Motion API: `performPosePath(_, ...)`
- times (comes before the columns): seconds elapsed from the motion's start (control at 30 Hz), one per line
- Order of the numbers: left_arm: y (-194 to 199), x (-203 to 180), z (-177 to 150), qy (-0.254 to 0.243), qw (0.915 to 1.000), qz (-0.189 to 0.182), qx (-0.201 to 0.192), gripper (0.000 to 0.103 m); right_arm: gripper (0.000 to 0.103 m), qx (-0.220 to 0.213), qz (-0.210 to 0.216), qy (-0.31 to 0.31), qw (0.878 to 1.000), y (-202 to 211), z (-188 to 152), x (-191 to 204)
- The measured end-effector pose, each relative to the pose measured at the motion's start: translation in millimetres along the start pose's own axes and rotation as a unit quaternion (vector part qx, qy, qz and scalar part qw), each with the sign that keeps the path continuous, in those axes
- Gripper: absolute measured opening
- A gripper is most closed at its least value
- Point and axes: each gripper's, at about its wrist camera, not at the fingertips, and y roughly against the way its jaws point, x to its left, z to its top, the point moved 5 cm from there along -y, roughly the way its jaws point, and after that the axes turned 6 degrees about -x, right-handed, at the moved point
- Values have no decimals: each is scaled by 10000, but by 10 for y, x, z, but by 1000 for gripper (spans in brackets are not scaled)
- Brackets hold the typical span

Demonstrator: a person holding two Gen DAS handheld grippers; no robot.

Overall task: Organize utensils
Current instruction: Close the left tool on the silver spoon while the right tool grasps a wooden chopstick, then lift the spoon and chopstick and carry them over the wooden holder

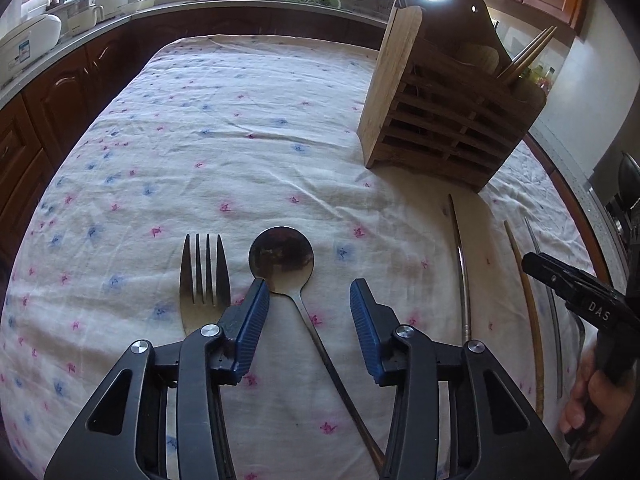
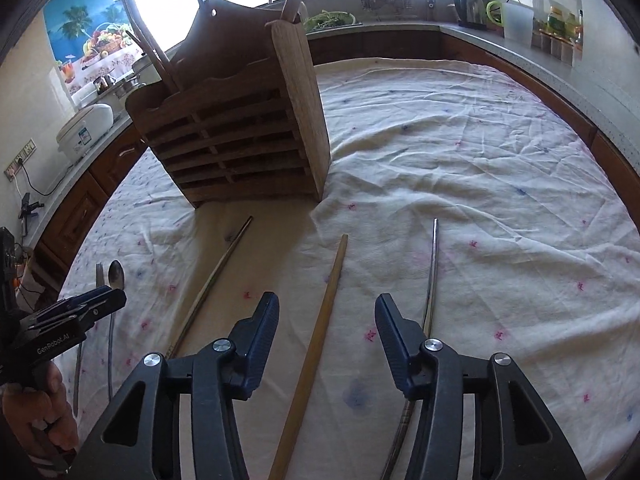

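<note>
While the spoon [image 1: 280,258] lies on the clothed table [image 1: 240,140] beside a fork [image 1: 204,276], the left gripper [image 1: 310,312] straddles its neck, jaws partly open and gripping nothing, seemingly lined up to pick it. The right gripper [image 2: 326,334] likewise brackets a wooden chopstick [image 2: 320,328] without pinching it. Both handles run out of view, and the wooden holder [image 2: 236,136] hides its contents.

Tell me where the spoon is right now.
In the left wrist view the spoon lies on the tablecloth just right of the fork, its handle between the left gripper's open jaws.
</note>
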Motion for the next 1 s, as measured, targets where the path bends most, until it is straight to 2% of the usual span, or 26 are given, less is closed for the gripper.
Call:
performPosePath(0.1,-35,-15,24,-131,9999,94,-52,37,44,51,-144,132,9998,-120,28,14)
performPosePath(0.17,-55,-23,35,-234,9995,175,-88,26,37,65,-278,296,9992,-163,50,51)
performPosePath(0.2,-63,-23,38,-291,9993,218,-103,21,23,60,-357,376,9986,-179,56,65)
performPosePath(0.23,-69,-21,41,-330,9991,225,-109,12,9,55,-447,448,9980,-189,63,68)
performPosePath(0.27,-73,-20,43,-323,9993,156,-103,8,9,55,-438,445,9980,-189,64,65)
performPosePath(0.47,-64,-28,40,-326,9994,51,-106,5,7,29,-170,218,9996,-130,51,36)
performPosePath(0.73,7,-56,4,-316,9994,-117,-118,4,6,-165,153,24,9997,85,76,76)
performPosePath(1.0,160,-103,-1,-329,9987,-299,-248,2,6,-336,272,-36,9991,277,99,105)
